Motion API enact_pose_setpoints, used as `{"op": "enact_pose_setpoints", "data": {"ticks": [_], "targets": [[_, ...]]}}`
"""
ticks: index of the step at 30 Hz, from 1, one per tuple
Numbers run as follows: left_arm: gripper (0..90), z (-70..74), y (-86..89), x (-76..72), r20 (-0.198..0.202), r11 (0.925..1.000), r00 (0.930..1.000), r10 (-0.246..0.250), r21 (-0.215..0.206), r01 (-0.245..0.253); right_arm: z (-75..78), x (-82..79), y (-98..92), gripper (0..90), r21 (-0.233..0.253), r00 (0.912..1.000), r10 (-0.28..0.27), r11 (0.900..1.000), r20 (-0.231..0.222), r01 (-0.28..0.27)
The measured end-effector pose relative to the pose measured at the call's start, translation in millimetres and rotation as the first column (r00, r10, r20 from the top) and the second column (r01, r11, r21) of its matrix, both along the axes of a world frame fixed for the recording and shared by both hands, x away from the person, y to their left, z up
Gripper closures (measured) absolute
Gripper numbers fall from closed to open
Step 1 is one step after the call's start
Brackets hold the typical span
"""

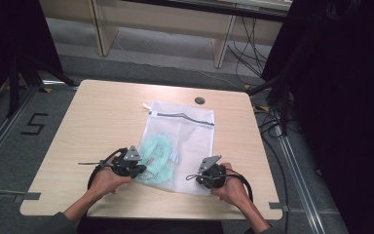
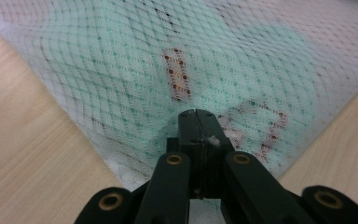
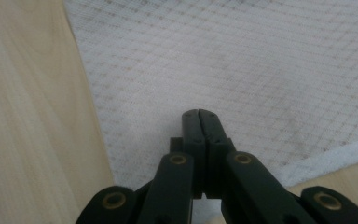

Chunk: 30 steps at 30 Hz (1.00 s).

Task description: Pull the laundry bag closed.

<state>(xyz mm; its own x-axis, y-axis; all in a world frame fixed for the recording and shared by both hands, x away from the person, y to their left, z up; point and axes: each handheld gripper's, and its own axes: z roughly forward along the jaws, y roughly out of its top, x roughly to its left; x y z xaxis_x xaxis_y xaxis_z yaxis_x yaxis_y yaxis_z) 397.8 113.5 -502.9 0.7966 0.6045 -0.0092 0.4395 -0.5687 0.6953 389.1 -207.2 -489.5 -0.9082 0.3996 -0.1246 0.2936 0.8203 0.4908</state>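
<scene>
A white mesh laundry bag (image 1: 187,129) lies flat on the wooden table (image 1: 102,112), its dark zipper (image 1: 180,116) at the far end. Inside it is a crumpled mint-green garment (image 1: 156,151), which the left gripper view shows with red-brown dotted marks (image 2: 177,74). My left gripper (image 1: 139,169) is at the bag's near left edge. Its jaws are shut on the mesh, which puckers at the tip (image 2: 196,114). My right gripper (image 1: 200,178) is at the near right corner, jaws pressed together on the bare mesh (image 3: 199,113).
A small round dark grommet (image 1: 199,100) sits in the tabletop past the bag. Pale wooden furniture legs (image 1: 104,34) and loose cables (image 1: 246,53) are on the floor beyond. Black curtains flank both sides. Bare table wood (image 3: 28,116) borders the bag.
</scene>
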Motion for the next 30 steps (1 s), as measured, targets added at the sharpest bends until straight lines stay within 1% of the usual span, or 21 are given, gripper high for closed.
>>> {"op": "enact_pose_setpoints", "data": {"ticks": [1,2,3,4,6,7,9,10,11,13,14,16,17,19,20,21,22,25,26,27,30], "targets": [[89.6,0.1,1.1,2.1,0.004,1.0,1.0,-0.001,0.005,0.001,-0.9,-3.1,2.0,90.0,0.012,0.9993,-0.023,1.0,-0.029,0.023],[89.6,0.4,2.3,3.7,0.006,0.9999,1.0,-0.002,0.012,0.001,-0.5,-3.5,4.4,90.0,0.009,0.9997,0.0,1.0,-0.026,0.0],[89.6,0.7,3.3,4.8,0.01,0.9999,1.0,-0.001,0.013,0.001,-0.5,-3.5,4.4,90.0,0.009,0.9997,0.0,1.0,-0.026,0.0],[89.6,0.6,5.6,7.3,0.003,0.9999,1.0,0.008,0.012,-0.008,-0.7,-5.9,6.9,90.0,0.013,0.9993,-0.005,1.0,-0.037,0.006],[89.6,0.8,6.6,8.4,0.004,0.9998,0.9999,0.013,0.016,-0.013,-1.1,-6.6,8.3,90.0,0.017,0.9994,-0.001,1.0,-0.036,0.002],[89.6,1.2,7.9,10.9,0.017,0.9996,0.9998,0.004,0.029,-0.005,-0.6,-5.9,9.3,90.0,0.011,0.9994,0.02,1.0,-0.03,-0.019],[89.7,1.0,9.1,13.7,0.008,0.9996,0.9998,0.018,0.02,-0.019,-0.3,-7.7,14.4,90.0,0.004,0.9989,0.04,0.999,-0.026,-0.04],[89.6,0.6,9.1,14.5,0.003,0.9994,0.9996,0.028,0.019,-0.028,0.2,-7.5,16.0,90.0,0.002,0.9981,0.052,0.999,-0.035,-0.052],[89.7,0.8,9.5,16.3,0.011,0.9996,0.9998,0.017,0.023,-0.018,0.2,-8.8,18.1,90.0,0.002,0.9983,0.048,0.999,-0.032,-0.048],[89.7,0.0,9.4,17.5,0.003,0.9995,0.9996,0.029,0.014,-0.029,0.0,-11.0,22.1,90.0,0.003,0.9978,0.047,0.999,-0.046,-0.047],[89.7,0.0,9.8,20.2,0.006,0.9993,0.9994,0.034,0.017,-0.035,-0.2,-10.4,24.0,90.0,0.005,0.9975,0.063,0.998,-0.031,-0.063],[89.7,0.5,10.7,23.5,0.013,0.9991,0.9993,0.035,0.025,-0.035,-0.6,-11.3,28.0,90.0,0.013,0.9968,0.067,0.998,-0.042,-0.067],[89.7,0.1,11.0,25.0,0.008,0.9989,0.999,0.044,0.019,-0.044,-0.4,-12.0,30.2,90.0,0.008,0.9967,0.07,0.998,-0.04,-0.07],[89.7,0.3,11.6,27.3,0.008,0.9989,0.9991,0.041,0.021,-0.041,-0.3,-12.0,32.3,90.0,0.008,0.9962,0.08,0.997,-0.036,-0.079],[89.7,0.1,12.8,30.9,0.007,0.9981,0.9983,0.058,0.02,-0.058,-0.9,-13.0,37.1,90.0,0.014,0.995,0.093,0.996,-0.036,-0.093],[89.7,0.1,12.8,30.9,0.007,0.9981,0.9983,0.058,0.02,-0.058,-0.9,-13.4,39.6,90.0,0.017,0.9944,0.097,0.995,-0.041,-0.096],[89.7,0.1,14.1,34.6,0.009,0.9978,0.998,0.063,0.02,-0.063,-1.2,-14.1,42.5,90.0,0.024,0.9943,0.094,0.995,-0.052,-0.092],[89.7,0.0,15.4,38.4,0.014,0.9973,0.9975,0.069,0.024,-0.07,-1.3,-14.6,48.6,90.0,0.025,0.9931,0.104,0.994,-0.053,-0.103],[89.7,-0.3,16.4,41.4,0.024,0.9969,0.997,0.073,0.027,-0.074,-1.2,-15.0,55.1,90.0,0.024,0.9912,0.122,0.992,-0.051,-0.121],[89.7,-0.1,17.4,43.6,0.025,0.9975,0.9977,0.063,0.033,-0.063,-1.6,-15.1,58.4,90.0,0.029,0.9909,0.123,0.992,-0.055,-0.122],[89.7,-0.9,19.4,49.9,0.02,0.9967,0.9968,0.077,0.026,-0.078,-1.9,-15.4,68.7,90.0,0.032,0.9877,0.145,0.989,-0.057,-0.144]]}}
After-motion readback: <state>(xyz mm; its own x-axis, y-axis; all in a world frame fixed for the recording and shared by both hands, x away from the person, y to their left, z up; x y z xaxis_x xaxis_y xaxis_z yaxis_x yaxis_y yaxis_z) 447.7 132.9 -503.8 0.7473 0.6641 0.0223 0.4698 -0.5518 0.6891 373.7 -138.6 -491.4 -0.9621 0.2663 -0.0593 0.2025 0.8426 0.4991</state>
